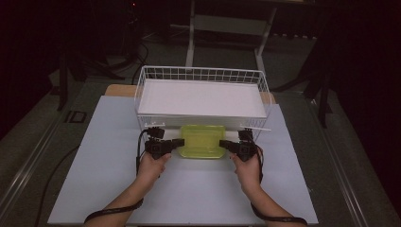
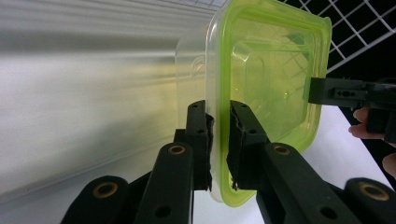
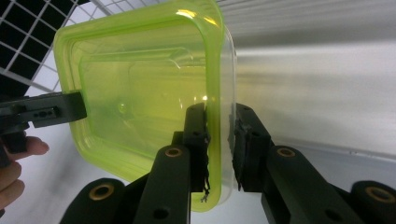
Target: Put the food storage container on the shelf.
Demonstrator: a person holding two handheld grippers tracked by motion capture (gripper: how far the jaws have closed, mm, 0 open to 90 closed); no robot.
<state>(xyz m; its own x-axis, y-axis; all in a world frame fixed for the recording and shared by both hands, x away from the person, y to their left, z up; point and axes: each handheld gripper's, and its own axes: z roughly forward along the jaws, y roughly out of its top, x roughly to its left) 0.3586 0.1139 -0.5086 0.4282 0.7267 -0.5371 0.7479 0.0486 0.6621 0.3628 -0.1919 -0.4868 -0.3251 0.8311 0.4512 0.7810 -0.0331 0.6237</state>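
Black jaws are squeezing the rim of a green plastic box [image 2: 271,70] from both sides. Behind it, on the big white table [image 1: 113,184], a white wire basket [image 1: 202,94] is sitting. The box is sitting just in front of the basket. The left gripper [image 1: 176,144] is pinching its left edge, and the right gripper [image 1: 226,144] is pinching its right edge.

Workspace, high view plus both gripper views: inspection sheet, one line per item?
Surface: pale sheet on the table.
Job's things: green lidded container, held between both grippers in front of the white wire basket.
Clutter: nothing seen.
Grippers: left gripper shut on the container's rim; right gripper shut on the opposite rim.
Cables: one trails from each gripper; more lie on the floor, far left.
Surroundings: dark room, white frame behind the table.
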